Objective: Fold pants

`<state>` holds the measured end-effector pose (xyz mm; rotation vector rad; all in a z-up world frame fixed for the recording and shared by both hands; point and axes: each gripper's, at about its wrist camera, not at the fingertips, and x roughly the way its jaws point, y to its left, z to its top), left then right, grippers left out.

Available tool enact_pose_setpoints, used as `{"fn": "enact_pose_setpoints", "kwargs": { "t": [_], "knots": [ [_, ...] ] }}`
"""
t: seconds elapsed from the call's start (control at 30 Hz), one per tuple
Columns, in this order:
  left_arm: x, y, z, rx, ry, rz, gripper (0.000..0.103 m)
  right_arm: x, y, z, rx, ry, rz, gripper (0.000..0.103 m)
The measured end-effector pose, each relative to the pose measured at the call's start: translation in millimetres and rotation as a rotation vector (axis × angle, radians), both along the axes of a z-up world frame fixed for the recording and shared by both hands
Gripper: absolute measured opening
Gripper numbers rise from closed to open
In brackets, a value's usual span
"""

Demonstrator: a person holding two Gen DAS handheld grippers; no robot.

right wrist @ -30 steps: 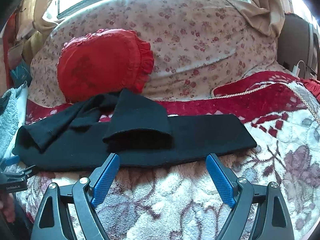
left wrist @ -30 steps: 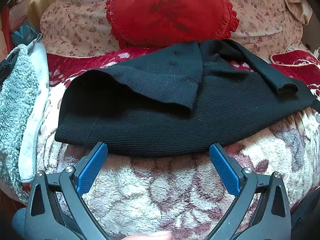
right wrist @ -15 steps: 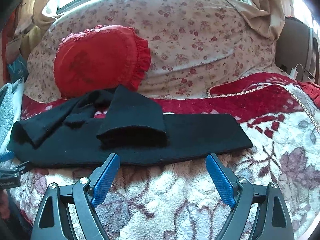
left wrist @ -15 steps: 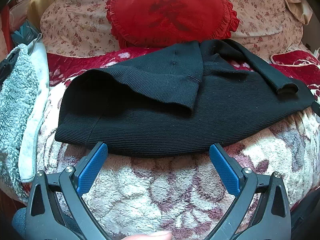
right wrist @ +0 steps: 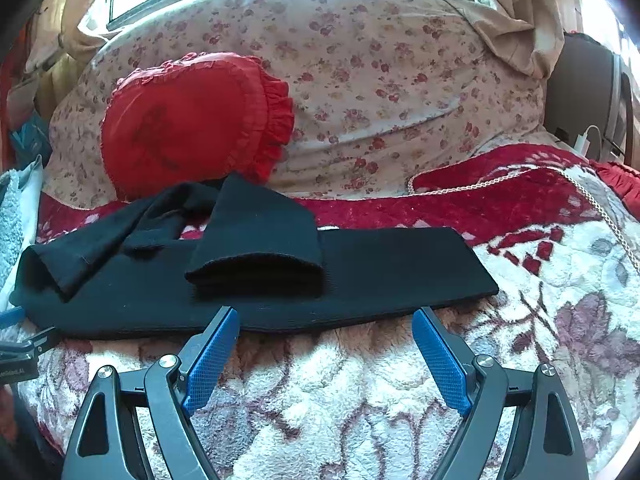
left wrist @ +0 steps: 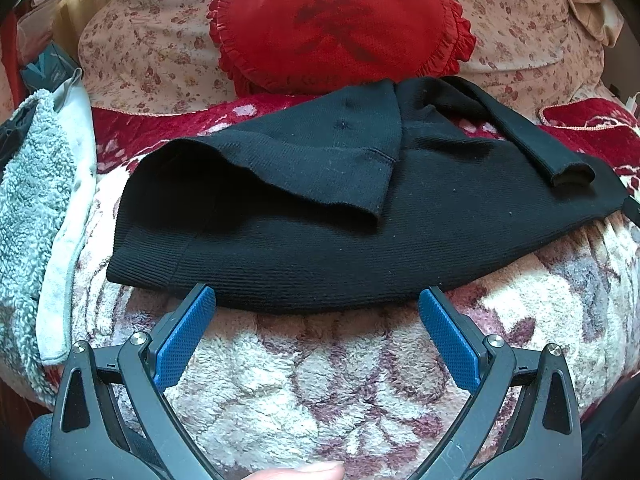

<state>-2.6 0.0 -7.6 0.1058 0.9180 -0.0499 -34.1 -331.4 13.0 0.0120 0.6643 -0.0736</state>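
Black knit pants flat across fleece blanket, one leg flopped back. Left gripper and right gripper agape, empty, at near hem. Soft, limp, light; pinch the hem edge.

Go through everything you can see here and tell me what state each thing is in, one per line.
Black pants: lying across the blanket, partly folded, one leg end flopped back over the rest.
Left gripper: open, empty, at the near edge of the pants.
Right gripper: open, empty, at the near edge of the pants.
Red pillow: propped against the floral bedding behind the pants.
Fleece blanket: spread out under the pants.
Grey towel: bunched at the left.
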Motion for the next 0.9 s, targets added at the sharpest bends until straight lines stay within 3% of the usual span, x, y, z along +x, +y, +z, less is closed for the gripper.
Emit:
{"fn": "enact_pose_setpoints", "kwargs": {
  "t": [0.9],
  "knots": [
    [0.2, -2.0, -0.7, 0.001, 0.005, 0.004, 0.102, 1.7, -2.4, 2.2, 0.008, -0.003, -0.006, 0.087]
  ]
}}
